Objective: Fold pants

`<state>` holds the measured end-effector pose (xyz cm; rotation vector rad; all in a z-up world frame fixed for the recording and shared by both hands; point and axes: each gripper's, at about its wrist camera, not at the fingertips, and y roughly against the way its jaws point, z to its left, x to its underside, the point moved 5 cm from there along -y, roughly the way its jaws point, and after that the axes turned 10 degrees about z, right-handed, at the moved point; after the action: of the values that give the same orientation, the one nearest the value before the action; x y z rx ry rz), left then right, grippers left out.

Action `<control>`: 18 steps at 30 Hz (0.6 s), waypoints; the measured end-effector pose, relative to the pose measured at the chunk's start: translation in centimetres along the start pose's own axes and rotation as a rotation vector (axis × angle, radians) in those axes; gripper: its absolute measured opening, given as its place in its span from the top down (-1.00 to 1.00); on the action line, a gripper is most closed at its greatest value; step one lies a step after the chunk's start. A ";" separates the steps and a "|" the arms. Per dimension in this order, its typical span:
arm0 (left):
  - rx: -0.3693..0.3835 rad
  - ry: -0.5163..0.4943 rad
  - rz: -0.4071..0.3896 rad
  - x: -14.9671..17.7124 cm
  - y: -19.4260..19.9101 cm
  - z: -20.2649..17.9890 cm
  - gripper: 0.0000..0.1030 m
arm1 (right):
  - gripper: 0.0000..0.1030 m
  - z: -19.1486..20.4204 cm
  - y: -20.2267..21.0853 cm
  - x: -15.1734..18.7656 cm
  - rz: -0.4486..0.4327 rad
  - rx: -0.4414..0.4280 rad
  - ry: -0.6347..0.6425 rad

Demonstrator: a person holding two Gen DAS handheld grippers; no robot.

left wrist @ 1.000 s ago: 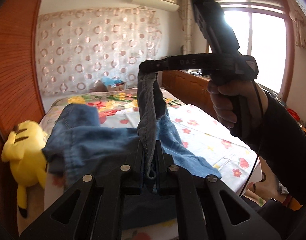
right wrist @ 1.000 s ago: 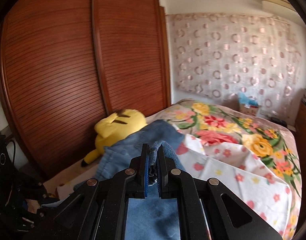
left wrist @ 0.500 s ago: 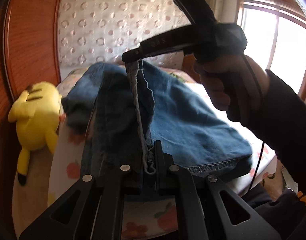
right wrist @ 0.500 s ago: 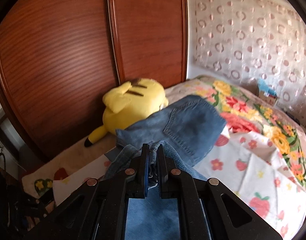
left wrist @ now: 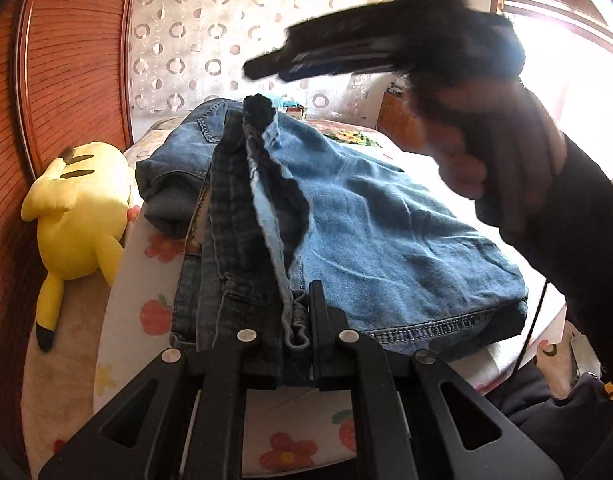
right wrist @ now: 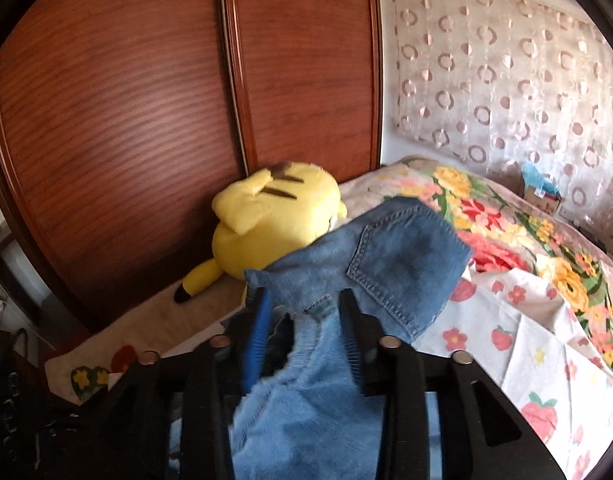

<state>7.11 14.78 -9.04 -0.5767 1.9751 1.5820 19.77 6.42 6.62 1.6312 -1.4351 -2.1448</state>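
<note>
Your left gripper (left wrist: 296,316) pinches one pair of blue denim pants (left wrist: 386,232) at the flowered bed's (left wrist: 154,312) lower edge; your right gripper (right wrist: 304,312) has just been opening, denim loose between; one yellow plush toy (right wrist: 266,220) sits left.

Folded blue denim pants (left wrist: 386,232) lay on the flower-printed bedsheet (left wrist: 154,280). Yellow plush toy (left wrist: 78,216) lay left of the pants, against the reddish wooden wardrobe doors (right wrist: 146,100). Small cardboard box (right wrist: 540,196) sat behind, near the circle-patterned curtain (right wrist: 506,80).
</note>
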 end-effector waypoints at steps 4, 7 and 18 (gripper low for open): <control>-0.004 0.001 0.000 -0.2 0.2 0.1 0.81 | 0.16 -0.7 3.1 2.2 -0.049 0.025 -0.014; -0.006 0.004 -0.005 -0.5 0.6 0.2 0.74 | 0.16 -2.2 5.2 4.7 -0.057 0.069 -0.029; -0.076 -0.018 -0.052 -2.5 2.0 -0.3 0.09 | 0.16 -7.9 8.9 15.9 0.021 0.217 -0.190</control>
<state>7.69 14.95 -5.92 -0.6365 1.8788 1.6311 15.37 -12.32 1.71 1.4997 -1.7877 -2.2530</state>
